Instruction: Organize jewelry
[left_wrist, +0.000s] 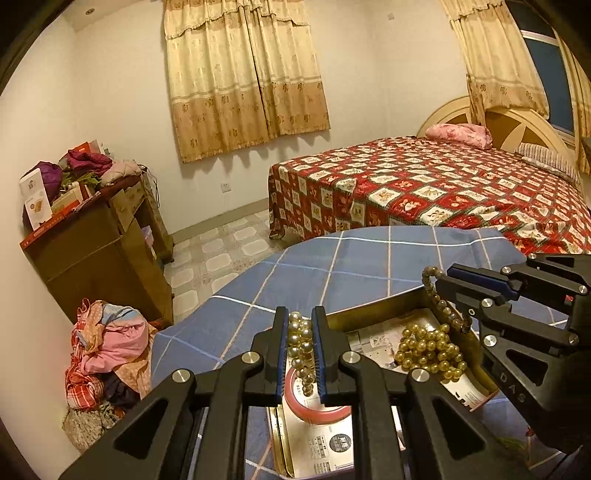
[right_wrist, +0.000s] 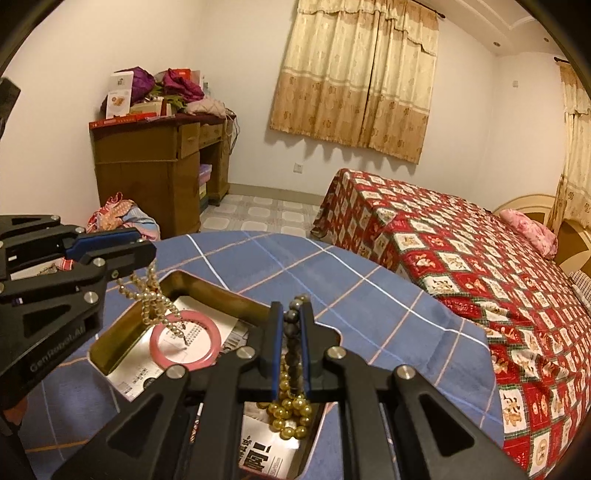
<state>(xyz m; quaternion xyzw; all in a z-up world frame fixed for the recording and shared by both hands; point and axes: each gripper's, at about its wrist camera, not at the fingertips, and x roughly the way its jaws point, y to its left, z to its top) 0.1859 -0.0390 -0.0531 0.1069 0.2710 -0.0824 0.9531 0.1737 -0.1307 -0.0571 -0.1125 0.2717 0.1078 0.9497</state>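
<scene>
A gold metal tin (left_wrist: 373, 306) (right_wrist: 207, 291) lined with printed paper sits on a blue plaid cloth. My left gripper (left_wrist: 300, 325) (right_wrist: 129, 266) is shut on a white pearl strand (left_wrist: 301, 347) (right_wrist: 155, 299) that hangs over a pink bangle (left_wrist: 314, 410) (right_wrist: 186, 341) in the tin. My right gripper (right_wrist: 291, 321) (left_wrist: 443, 280) is shut on a dark grey bead strand (right_wrist: 291, 325) (left_wrist: 443, 304) that hangs over a heap of gold beads (left_wrist: 430, 350) (right_wrist: 291, 417) in the tin.
The blue plaid cloth (left_wrist: 332, 266) (right_wrist: 369, 306) covers the table. A bed with a red patterned cover (left_wrist: 424, 184) (right_wrist: 461, 251) stands behind it. A wooden desk (left_wrist: 99, 236) (right_wrist: 159, 166) piled with clothes stands at the left wall, with a clothes heap (left_wrist: 107, 343) on the floor.
</scene>
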